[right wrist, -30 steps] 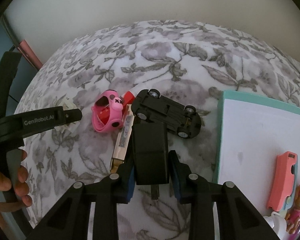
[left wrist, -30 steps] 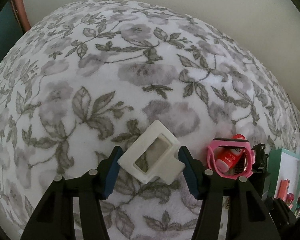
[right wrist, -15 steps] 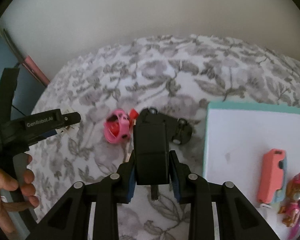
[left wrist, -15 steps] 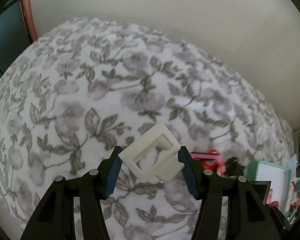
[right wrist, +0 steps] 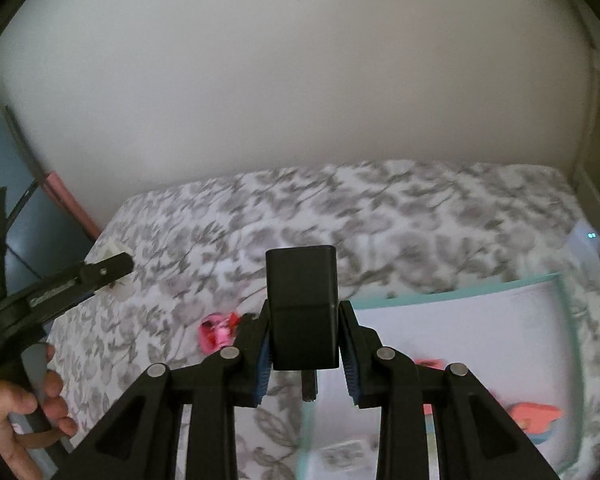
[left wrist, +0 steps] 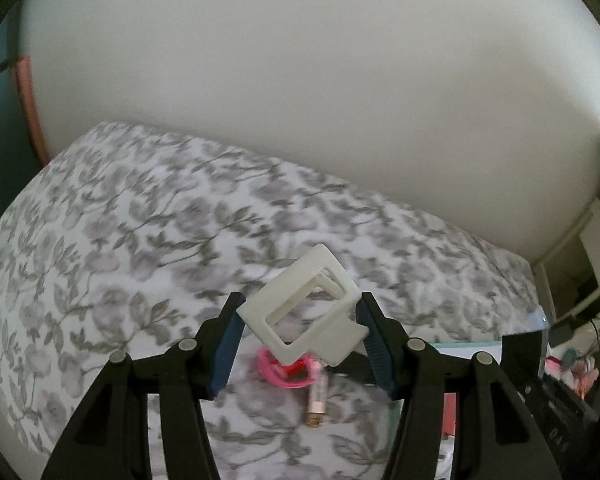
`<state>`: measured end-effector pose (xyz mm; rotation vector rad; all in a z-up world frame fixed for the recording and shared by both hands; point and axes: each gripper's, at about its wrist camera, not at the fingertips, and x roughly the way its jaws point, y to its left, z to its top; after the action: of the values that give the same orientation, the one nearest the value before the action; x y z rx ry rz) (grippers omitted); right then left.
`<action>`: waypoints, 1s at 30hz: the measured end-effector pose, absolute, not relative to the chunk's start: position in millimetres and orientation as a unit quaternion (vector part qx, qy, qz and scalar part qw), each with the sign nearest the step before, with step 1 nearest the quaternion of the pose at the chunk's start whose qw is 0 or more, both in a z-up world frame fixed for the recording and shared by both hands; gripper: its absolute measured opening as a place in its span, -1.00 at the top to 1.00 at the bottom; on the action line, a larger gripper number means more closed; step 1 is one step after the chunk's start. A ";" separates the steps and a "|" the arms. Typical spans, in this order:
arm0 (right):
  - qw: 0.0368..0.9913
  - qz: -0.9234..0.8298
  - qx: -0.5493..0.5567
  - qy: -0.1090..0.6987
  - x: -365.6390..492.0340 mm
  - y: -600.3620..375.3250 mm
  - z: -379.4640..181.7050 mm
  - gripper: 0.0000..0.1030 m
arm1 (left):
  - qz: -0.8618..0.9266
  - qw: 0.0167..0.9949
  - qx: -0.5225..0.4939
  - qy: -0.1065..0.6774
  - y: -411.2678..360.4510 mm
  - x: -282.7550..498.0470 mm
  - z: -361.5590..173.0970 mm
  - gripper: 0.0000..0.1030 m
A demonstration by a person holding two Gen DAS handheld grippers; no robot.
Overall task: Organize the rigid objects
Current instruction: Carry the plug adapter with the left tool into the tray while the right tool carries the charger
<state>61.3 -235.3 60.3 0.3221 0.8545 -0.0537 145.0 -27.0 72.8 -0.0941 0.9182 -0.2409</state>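
My left gripper [left wrist: 300, 320] is shut on a white square plastic frame [left wrist: 306, 310] and holds it up above the floral bed cover. My right gripper [right wrist: 305, 334] is shut on a black plug adapter [right wrist: 302, 308], prongs pointing back at the camera, held above the left edge of a teal-rimmed white tray [right wrist: 566, 300]. On the cover below lie a pink toy ring [left wrist: 286, 374] with a red piece inside and a pink tube [left wrist: 315, 406]. The pink ring also shows in the right wrist view [right wrist: 216, 332]. The left gripper shows at the left of the right wrist view [right wrist: 112, 270].
The tray holds a coral-pink block [right wrist: 538, 418] and other small toys, partly hidden by my fingers. A plain wall stands behind the bed. A dark panel and a pink strip [right wrist: 72, 204] stand at the bed's left side. Shelving [left wrist: 588, 276] stands at the right.
Both grippers have risen well above the bed with their objects, so the wall fills more of each view. The right gripper has moved right, over the tray's left edge.
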 end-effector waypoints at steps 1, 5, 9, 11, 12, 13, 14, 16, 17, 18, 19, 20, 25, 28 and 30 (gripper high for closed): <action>0.897 -0.033 0.159 0.411 58.9 -243.2 63.5 0.39 | -0.122 0.887 -0.044 0.443 -33.5 142.9 73.5 -0.13; 0.892 -0.061 0.179 0.411 49.8 -274.8 70.8 0.39 | -0.157 0.877 -0.043 0.452 -67.7 137.6 74.8 -0.13; 0.883 -0.097 0.189 0.418 40.1 -303.7 70.7 0.39 | -0.184 0.870 -0.027 0.456 -108.1 129.6 73.3 -0.13; 0.878 -0.111 0.195 0.423 35.3 -316.8 68.4 0.39 | -0.194 0.866 -0.020 0.460 -122.9 124.6 69.1 -0.13; 0.875 -0.118 0.198 0.425 32.5 -323.8 67.0 0.39 | -0.199 0.864 -0.015 0.461 -131.6 121.9 65.8 -0.13; 0.873 -0.125 0.200 0.428 30.1 -330.3 65.5 0.39 | -0.204 0.862 -0.011 0.464 -139.4 119.6 62.0 -0.13; 0.871 -0.129 0.202 0.430 28.4 -334.8 63.7 0.39 | -0.208 0.860 -0.006 0.467 -146.4 117.2 57.6 -0.13; 0.865 -0.140 0.207 0.434 23.7 -345.8 60.8 0.39 | -0.215 0.855 0.004 0.472 -157.1 112.0 49.1 -0.14; 0.864 -0.143 0.212 0.434 21.1 -351.5 59.6 0.39 | -0.216 0.853 0.010 0.476 -161.2 110.6 44.9 -0.14; 0.862 -0.145 0.215 0.435 19.1 -355.1 58.8 0.39 | -0.218 0.849 0.017 0.481 -168.1 108.7 39.3 -0.14; 0.861 -0.147 0.217 0.437 18.2 -358.9 57.6 0.39 | -0.223 0.846 0.021 0.483 -172.2 107.7 36.3 -0.14; 0.858 -0.151 0.217 0.441 17.5 -362.1 55.3 0.39 | -0.228 0.844 0.025 0.485 -177.5 105.6 33.2 -0.14; 0.843 -0.167 0.212 0.464 14.8 -373.7 39.5 0.39 | -0.236 0.835 0.047 0.495 -197.6 96.8 19.0 -0.14; 0.833 -0.171 0.213 0.481 14.3 -379.8 23.7 0.39 | -0.237 0.827 0.056 0.507 -204.4 95.8 7.1 -0.14; 0.822 -0.174 0.223 0.494 13.1 -385.7 9.9 0.39 | -0.237 0.822 0.061 0.514 -208.2 95.6 -0.1 -0.14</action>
<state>13.1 -385.7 9.9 0.4736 1.0506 -0.3711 95.6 -208.2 -0.1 0.1307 1.0940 -0.5033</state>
